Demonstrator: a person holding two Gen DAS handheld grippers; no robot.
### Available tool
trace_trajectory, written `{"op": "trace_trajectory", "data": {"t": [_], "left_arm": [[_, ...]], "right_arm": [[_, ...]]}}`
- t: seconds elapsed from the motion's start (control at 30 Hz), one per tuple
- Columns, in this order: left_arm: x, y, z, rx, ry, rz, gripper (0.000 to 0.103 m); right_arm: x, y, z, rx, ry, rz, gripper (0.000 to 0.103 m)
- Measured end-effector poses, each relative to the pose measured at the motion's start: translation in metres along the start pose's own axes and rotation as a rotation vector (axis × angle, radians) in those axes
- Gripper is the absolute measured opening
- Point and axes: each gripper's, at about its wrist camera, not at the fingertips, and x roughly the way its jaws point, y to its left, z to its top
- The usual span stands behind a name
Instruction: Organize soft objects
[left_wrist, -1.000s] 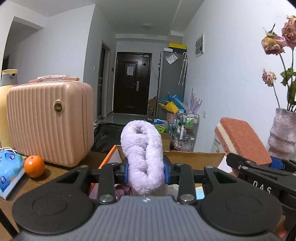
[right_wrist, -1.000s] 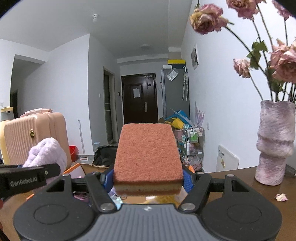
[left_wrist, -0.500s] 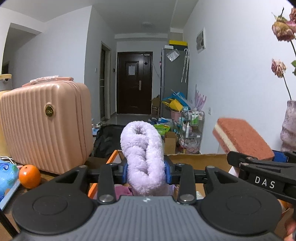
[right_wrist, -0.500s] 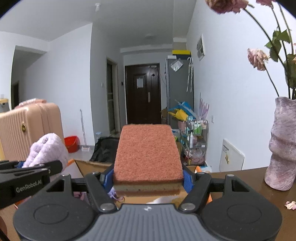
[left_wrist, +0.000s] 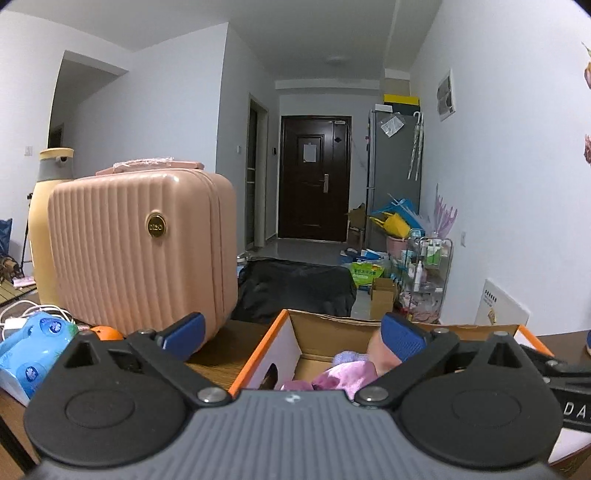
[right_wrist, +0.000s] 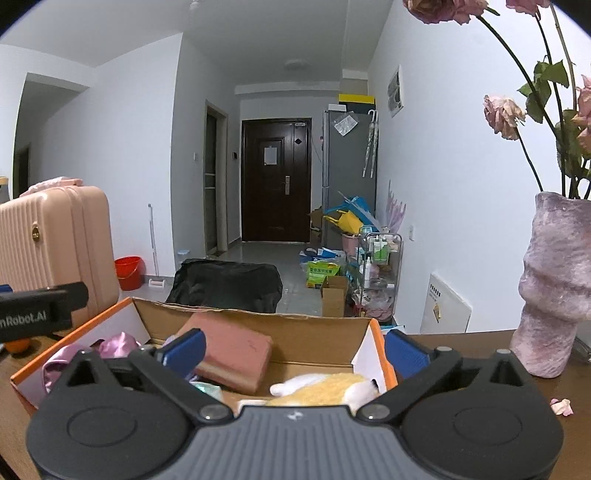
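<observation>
Released, sponge (right_wrist: 231, 352) now lies tilted in box (right_wrist: 314, 334), long axis leaning back-left.

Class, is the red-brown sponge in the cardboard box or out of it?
In: the sponge lies tilted inside the cardboard box, free of both pads.

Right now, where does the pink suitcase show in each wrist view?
Left wrist: pink suitcase fills the left middle, close, left of the cardboard box.
Right wrist: suitcase at the far left edge, partly cropped.
Shared landmark: the dark door down the hallway.
</observation>
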Motion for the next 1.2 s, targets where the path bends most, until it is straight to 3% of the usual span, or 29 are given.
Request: {"op": "trace_trajectory", "data": {"t": [0.57, 1.2], "left_arm": [[-0.040, 0.009, -0.001, 0.013, -0.021, -0.081, 0.103], [-0.164, 0.052, -0.025, 0.036, -0.027, -0.162, 0.103]], "right_arm": [[-0.048, -0.003, -0.006, -0.013, -0.038, -0.004, 0.103], [-0.186, -0.020, -0.027, -0.007, -0.089, -0.015, 0.103]]}}
